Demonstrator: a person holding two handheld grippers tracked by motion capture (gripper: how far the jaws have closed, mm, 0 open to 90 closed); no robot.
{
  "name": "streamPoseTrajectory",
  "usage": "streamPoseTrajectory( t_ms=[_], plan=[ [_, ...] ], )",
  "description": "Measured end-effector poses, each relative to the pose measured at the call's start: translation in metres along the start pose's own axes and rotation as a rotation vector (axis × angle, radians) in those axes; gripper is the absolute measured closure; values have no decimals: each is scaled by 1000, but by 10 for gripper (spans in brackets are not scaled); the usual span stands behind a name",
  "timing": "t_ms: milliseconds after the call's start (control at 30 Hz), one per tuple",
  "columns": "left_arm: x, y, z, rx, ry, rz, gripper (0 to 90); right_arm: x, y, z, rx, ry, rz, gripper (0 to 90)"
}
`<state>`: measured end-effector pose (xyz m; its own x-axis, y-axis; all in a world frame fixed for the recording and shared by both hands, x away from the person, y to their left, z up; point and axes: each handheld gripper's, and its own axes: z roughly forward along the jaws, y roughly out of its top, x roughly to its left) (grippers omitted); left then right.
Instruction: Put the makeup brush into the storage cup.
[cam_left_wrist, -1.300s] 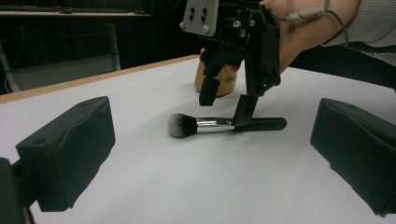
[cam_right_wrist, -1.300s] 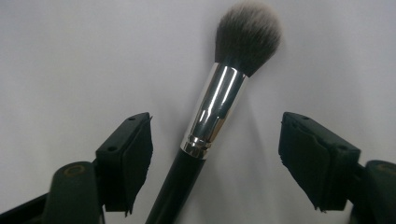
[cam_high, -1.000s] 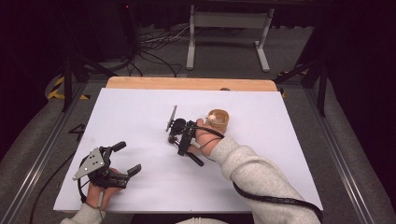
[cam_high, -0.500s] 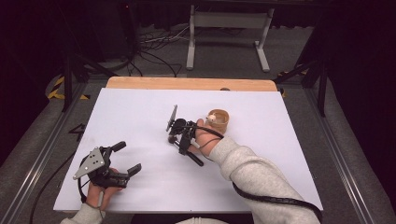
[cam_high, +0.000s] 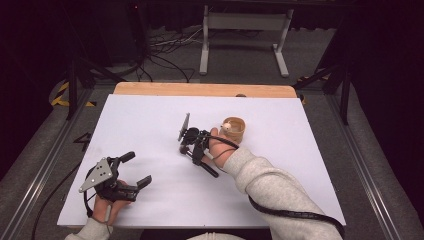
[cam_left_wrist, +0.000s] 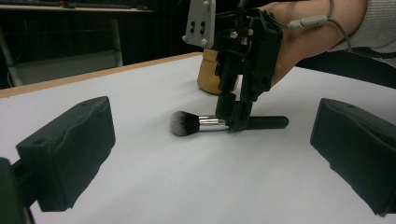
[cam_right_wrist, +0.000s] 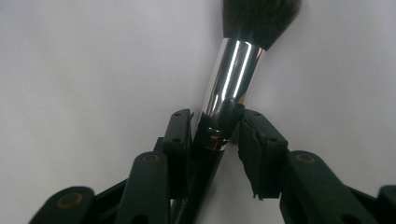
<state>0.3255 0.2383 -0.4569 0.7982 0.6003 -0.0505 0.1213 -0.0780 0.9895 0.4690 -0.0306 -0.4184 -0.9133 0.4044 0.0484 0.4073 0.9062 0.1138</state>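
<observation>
My right gripper (cam_right_wrist: 217, 135) has just been closing its jaws around the makeup brush (cam_left_wrist: 219, 123), which lies flat on the white table (cam_high: 150, 120) near the middle, just in front of the small wooden cup (cam_high: 234, 129). The pads sit at the joint of silver ferrule and black handle, and I judge the grip is made or all but made. The lift and whatever placing follows are yet to do. My left gripper (cam_high: 131, 176) rests wide open at the near left edge, holding nothing.
</observation>
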Motion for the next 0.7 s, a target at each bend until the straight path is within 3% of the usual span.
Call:
streamPoseTrajectory(
  t_ms=[67, 433, 700],
  plan=[
    [0, 0, 0, 0, 0, 0, 5, 1, 1, 1, 6, 7, 0, 722],
    [0, 0, -1, 2, 0, 7, 5, 5, 2, -3, 3, -6, -5, 733],
    [0, 0, 0, -1, 1, 1, 5, 7, -2, -23, -74, -4, -21, 734]
  ],
)
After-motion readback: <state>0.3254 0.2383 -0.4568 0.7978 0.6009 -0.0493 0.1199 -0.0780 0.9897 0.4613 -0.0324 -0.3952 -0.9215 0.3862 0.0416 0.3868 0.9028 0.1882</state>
